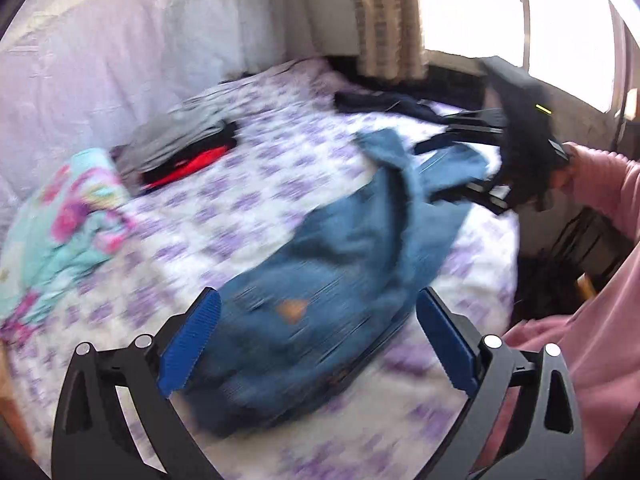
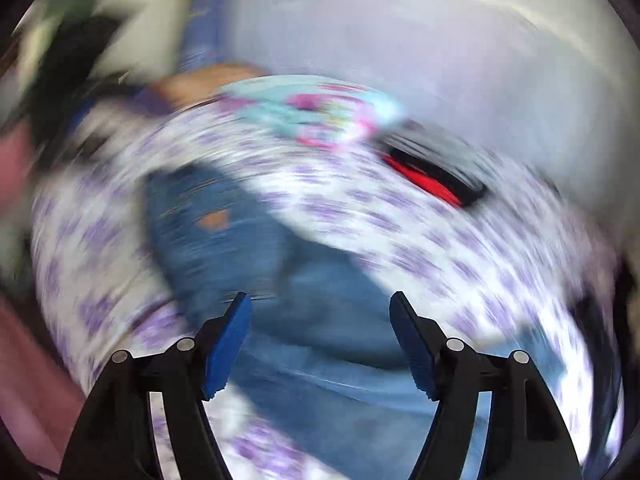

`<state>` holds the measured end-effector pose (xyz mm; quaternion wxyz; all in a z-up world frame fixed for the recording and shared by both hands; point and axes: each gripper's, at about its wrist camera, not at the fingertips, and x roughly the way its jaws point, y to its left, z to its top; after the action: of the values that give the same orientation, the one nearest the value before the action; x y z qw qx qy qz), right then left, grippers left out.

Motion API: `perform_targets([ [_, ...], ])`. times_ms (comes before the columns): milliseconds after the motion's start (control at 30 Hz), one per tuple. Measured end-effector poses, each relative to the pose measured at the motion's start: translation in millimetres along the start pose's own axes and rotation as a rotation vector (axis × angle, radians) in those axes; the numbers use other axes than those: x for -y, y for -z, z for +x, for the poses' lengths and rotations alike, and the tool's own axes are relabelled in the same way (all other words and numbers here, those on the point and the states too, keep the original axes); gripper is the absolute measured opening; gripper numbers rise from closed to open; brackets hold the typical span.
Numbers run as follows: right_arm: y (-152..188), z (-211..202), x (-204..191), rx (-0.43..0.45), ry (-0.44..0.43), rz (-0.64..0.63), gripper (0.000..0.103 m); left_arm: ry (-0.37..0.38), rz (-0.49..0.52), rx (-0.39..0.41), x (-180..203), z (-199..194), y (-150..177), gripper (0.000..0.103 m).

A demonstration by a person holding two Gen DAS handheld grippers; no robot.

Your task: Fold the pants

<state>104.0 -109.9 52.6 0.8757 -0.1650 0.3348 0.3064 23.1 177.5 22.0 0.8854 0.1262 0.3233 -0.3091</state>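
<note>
Blue jeans [image 1: 340, 264] with a tan patch [image 1: 293, 309] lie crumpled on a bed with a white and purple flowered sheet [image 1: 224, 216]. My left gripper [image 1: 318, 344] is open and empty, its blue pads on either side of the waist end. My right gripper [image 2: 320, 344] is open and empty above the jeans [image 2: 256, 256]; its view is heavily blurred. From the left wrist view the right gripper [image 1: 472, 160] shows at the jeans' far end, with one leg between its fingers.
A folded pile of grey, black and red clothes [image 1: 180, 148] lies at the back left. A turquoise and pink floral fabric [image 1: 68, 224] lies at left. Dark clothes [image 1: 384, 104] lie near the window. A pink sleeve [image 1: 600, 272] is at right.
</note>
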Motion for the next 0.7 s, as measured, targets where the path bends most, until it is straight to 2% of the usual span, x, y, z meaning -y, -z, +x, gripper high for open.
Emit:
perform_targets([
  [33, -2, -3, 21, -0.026, 0.023, 0.076, 0.072, 0.060, -0.012, 0.012, 10, 13, -11, 0.096],
  [133, -8, 6, 92, -0.163, 0.132, 0.318, 0.076, 0.143, -0.057, 0.004, 37, 62, -43, 0.095],
  [200, -7, 18, 131, -0.230, 0.203, 0.445, 0.077, 0.184, -0.081, -0.021, 51, 97, -57, 0.086],
  [267, -5, 43, 169, -0.315, 0.235, 0.563, 0.077, 0.246, -0.138, -0.106, 62, 144, -68, 0.062],
  [300, 4, 48, 174, -0.334, 0.235, 0.592, 0.077, 0.273, -0.176, -0.155, 64, 164, -71, 0.052],
  [333, 5, 65, 185, -0.363, 0.238, 0.624, 0.077, 0.299, -0.211, -0.194, 66, 182, -71, 0.035],
  [367, 4, 80, 192, -0.386, 0.242, 0.638, 0.077, 0.316, -0.246, -0.232, 67, 200, -70, 0.031],
  [467, 1, 124, 204, -0.461, 0.283, 0.654, 0.077, 0.288, -0.268, -0.261, 69, 222, -61, 0.031],
  [633, 13, 183, 223, -0.618, 0.337, 0.709, 0.077, 0.323, -0.273, -0.235, 68, 227, -51, 0.031],
  [700, 18, 195, 221, -0.644, 0.360, 0.692, 0.077, 0.339, -0.282, -0.223, 65, 227, -48, 0.031],
])
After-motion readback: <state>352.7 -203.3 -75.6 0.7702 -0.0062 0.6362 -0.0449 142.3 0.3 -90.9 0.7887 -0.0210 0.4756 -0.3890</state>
